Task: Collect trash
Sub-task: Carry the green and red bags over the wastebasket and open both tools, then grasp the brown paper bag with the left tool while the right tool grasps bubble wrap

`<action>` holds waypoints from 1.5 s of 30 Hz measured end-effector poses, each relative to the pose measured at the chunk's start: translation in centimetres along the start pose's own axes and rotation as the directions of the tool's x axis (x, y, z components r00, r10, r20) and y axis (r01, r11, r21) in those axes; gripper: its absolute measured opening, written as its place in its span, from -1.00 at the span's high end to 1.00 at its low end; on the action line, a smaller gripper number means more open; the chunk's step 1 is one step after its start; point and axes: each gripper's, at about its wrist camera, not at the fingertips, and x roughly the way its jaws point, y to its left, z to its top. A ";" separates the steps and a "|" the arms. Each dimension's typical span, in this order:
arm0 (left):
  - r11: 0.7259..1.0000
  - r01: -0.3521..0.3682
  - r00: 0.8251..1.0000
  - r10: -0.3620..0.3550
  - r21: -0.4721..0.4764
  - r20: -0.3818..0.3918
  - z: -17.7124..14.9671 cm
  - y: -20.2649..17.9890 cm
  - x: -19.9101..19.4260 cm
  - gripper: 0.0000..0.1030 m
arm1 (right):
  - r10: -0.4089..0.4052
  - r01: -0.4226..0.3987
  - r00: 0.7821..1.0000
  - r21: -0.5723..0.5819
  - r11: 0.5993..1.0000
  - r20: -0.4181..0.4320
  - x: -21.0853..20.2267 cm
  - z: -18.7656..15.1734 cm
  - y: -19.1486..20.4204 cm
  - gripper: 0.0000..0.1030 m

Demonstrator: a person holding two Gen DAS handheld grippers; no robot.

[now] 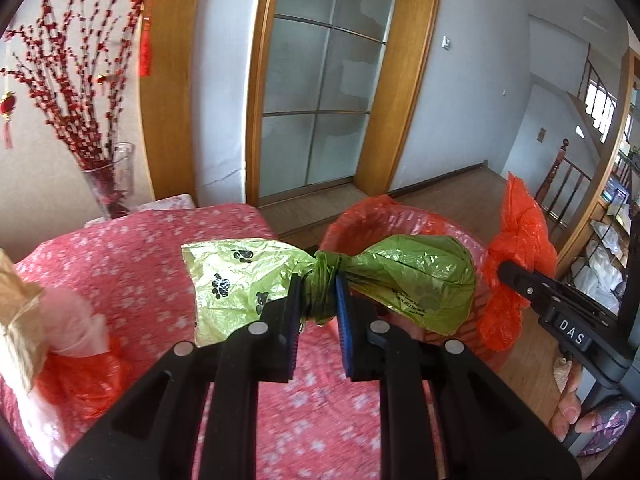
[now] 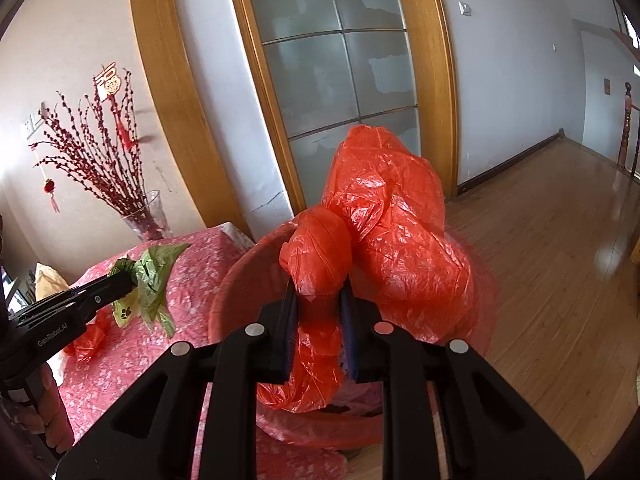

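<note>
The green bag (image 1: 328,280), thin paw-print film knotted at its neck, looks light, soft and slippery; the knot is the sound place to hold it, and the left tool (image 1: 318,300) is clamped right there, with the full end hanging over the red-lined bin (image 1: 344,220) just off the counter (image 1: 132,248) edge. The right tool (image 2: 318,308) is closed on a twisted neck of the crinkly orange bag (image 2: 384,216), held above the same bin. Another orange bag (image 1: 80,380) lies near the counter's left edge.

Bin interior (image 2: 320,416): mostly hidden behind the red bag (image 2: 384,216).
Green bag's small print (image 1: 414,302): too small to read.
Brown paper item (image 1: 18,320): cut off by left edge.
</note>
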 end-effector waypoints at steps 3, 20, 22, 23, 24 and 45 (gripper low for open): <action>1.000 0.024 1.000 -0.024 0.009 -0.006 0.5 -1.1 1.1 0.66 | -0.013 0.013 1.000 -0.008 1.000 0.007 0.2 0.5 -0.3 0.62; 0.997 0.066 0.992 -0.069 -0.033 -0.104 -0.1 -2.4 6.4 0.36 | -0.042 0.042 0.999 -0.013 0.999 -0.019 1.7 0.3 -2.5 0.07; 0.998 0.046 0.994 -0.049 -0.031 -0.099 -0.4 -1.7 5.9 0.36 | -0.045 0.045 0.999 0.001 0.999 -0.020 1.6 0.0 -2.9 0.07; 0.999 0.033 0.995 -0.035 -0.026 -0.093 -0.5 -1.3 5.6 0.36 | -0.050 0.050 0.999 0.003 0.999 -0.019 1.4 -0.1 -3.0 0.07; 1.000 0.009 0.997 -0.010 -0.017 -0.082 -0.7 -0.8 5.1 0.35 | -0.055 0.055 0.998 0.001 0.998 -0.018 1.2 -0.2 -3.1 0.07; 0.868 -0.421 0.890 0.451 -0.262 0.066 -3.6 19.7 -10.5 0.18 | 0.063 -0.070 0.996 -0.121 0.990 -0.062 1.0 -2.6 5.7 0.07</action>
